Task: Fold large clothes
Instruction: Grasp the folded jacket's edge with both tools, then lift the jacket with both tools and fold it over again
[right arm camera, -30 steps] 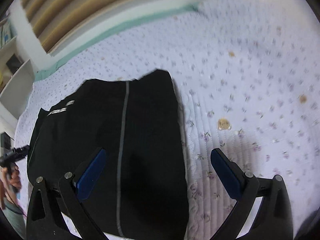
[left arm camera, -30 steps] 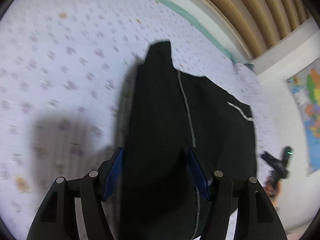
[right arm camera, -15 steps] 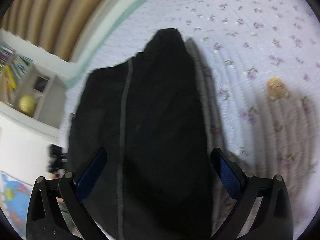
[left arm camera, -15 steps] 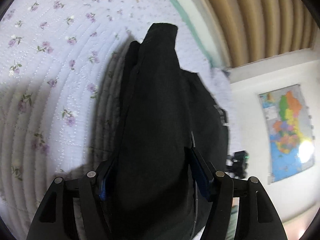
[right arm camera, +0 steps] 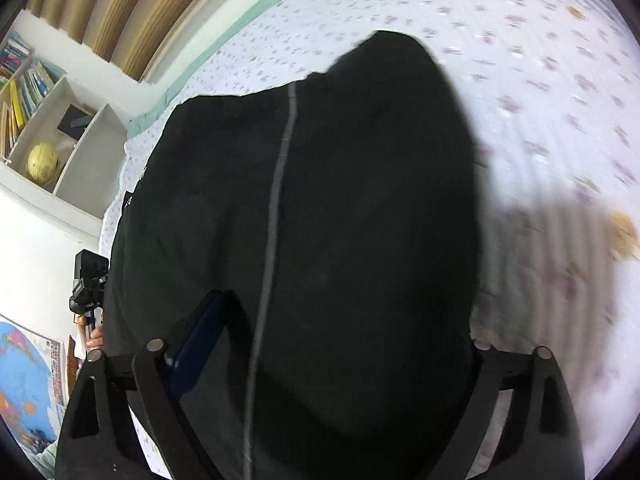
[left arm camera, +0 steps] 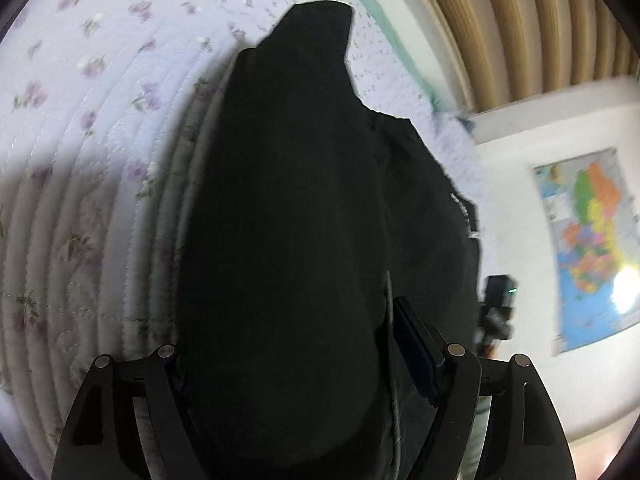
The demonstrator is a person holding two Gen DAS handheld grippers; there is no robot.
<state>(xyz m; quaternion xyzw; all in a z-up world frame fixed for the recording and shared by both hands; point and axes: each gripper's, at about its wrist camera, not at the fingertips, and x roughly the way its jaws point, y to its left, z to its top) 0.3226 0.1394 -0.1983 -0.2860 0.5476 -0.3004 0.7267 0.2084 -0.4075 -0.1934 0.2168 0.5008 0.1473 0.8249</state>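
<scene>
Between the fingers of the left gripper (left arm camera: 298,364) lies a thick fold of the black garment (left arm camera: 288,216). Its jaws are wide and opening, and only its right blue pad shows, so I cannot tell if it still pinches. The right gripper (right arm camera: 320,356) has the same cloth between its fingers, and its jaws are closing, but the far pad is hidden.

On the left side, the flowery bedspread (left arm camera: 80,128) is bare. On the right side too, the bedspread (right arm camera: 560,100) lies open. The bed's near edge is just past the cloth, by the white wall with a map (left arm camera: 588,248) and a shelf (right arm camera: 60,128).

The garment is black with a thin grey stripe (right arm camera: 276,200). It lies long on the bed, its narrow end pointing away from both grippers, toward the wooden headboard (left arm camera: 520,20).
</scene>
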